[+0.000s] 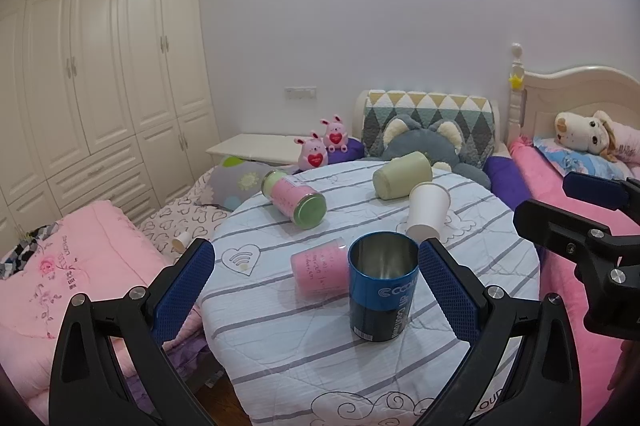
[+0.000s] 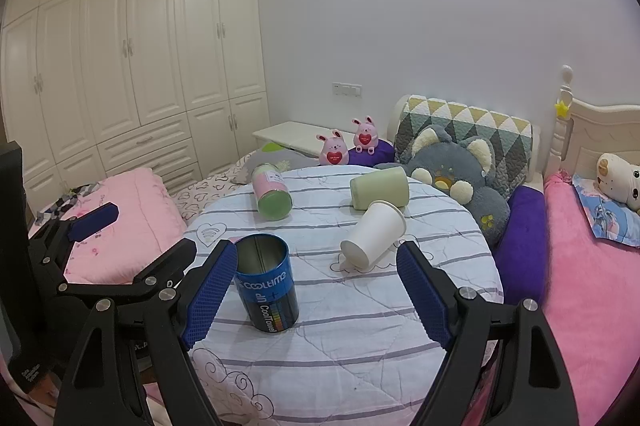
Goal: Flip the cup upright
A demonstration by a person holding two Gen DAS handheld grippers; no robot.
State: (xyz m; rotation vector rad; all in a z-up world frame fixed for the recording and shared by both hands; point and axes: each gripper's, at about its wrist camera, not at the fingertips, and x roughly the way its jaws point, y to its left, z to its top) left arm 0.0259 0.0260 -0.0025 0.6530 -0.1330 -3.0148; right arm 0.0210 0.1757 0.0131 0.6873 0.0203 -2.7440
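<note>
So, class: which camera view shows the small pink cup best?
The left wrist view. The pink cup lies on its side there, just behind the upright blue can, mostly unblocked. In the right wrist view it cannot be seen; it seems hidden behind the blue can and the gripper finger.

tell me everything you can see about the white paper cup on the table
The white paper cup is a plain, tapered cup with a rolled rim, unmarked as far as visible. It lies tipped over on the round table's striped quilted cloth, its closed base towards the cameras and its mouth pointing away, close to the pale green cup lying on its side behind it; whether they touch is unclear. The open right gripper is near it, touching nothing.
</note>
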